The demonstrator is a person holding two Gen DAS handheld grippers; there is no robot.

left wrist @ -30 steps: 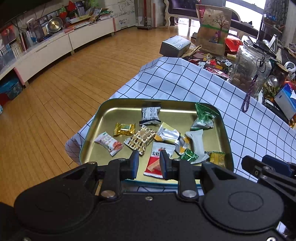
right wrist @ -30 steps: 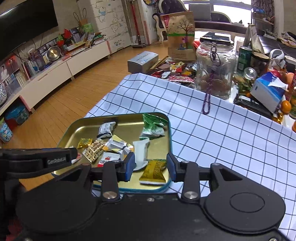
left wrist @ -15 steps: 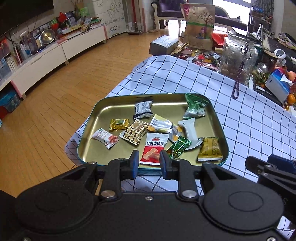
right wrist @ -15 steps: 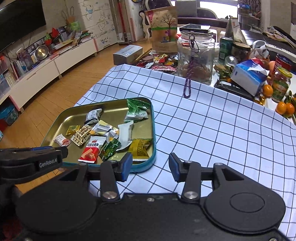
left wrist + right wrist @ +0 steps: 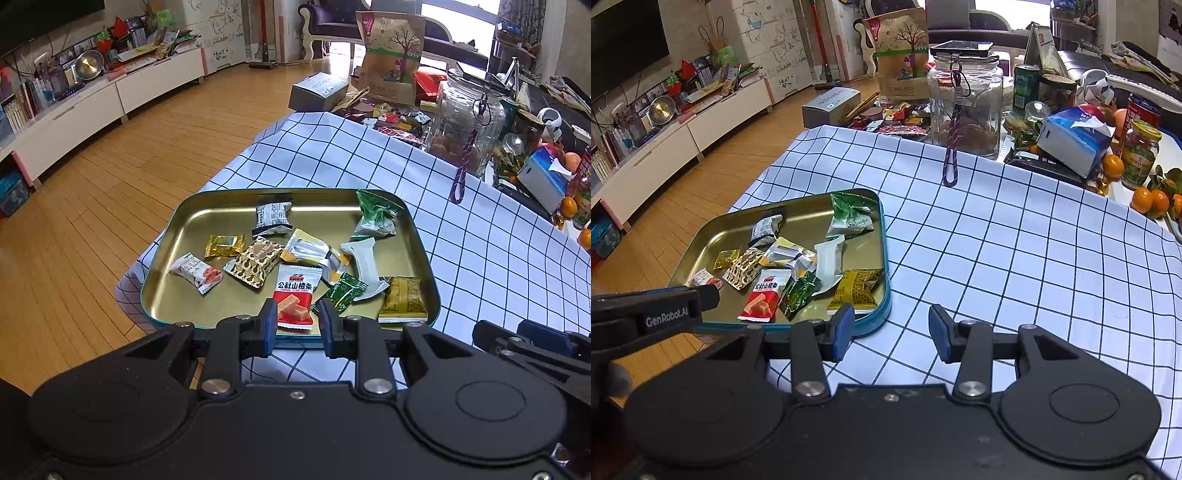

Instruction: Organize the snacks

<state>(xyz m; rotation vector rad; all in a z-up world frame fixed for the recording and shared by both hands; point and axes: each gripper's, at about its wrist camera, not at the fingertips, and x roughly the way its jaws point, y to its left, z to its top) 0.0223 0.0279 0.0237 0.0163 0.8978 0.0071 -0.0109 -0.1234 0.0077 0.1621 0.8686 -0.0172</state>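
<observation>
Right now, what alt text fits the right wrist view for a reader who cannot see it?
A shallow gold tin tray holding about ten wrapped snacks sits on a blue-checked tablecloth. The right gripper, jaws open and empty, is over bare cloth beside the tray's near corner. A glass jar, cans and oranges crowd the table's far side.

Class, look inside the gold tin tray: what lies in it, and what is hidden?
The gold tin tray holds ten wrapped snacks, among them a red packet. Overlapping wrappers hide parts of one another and the floor beneath.
</observation>
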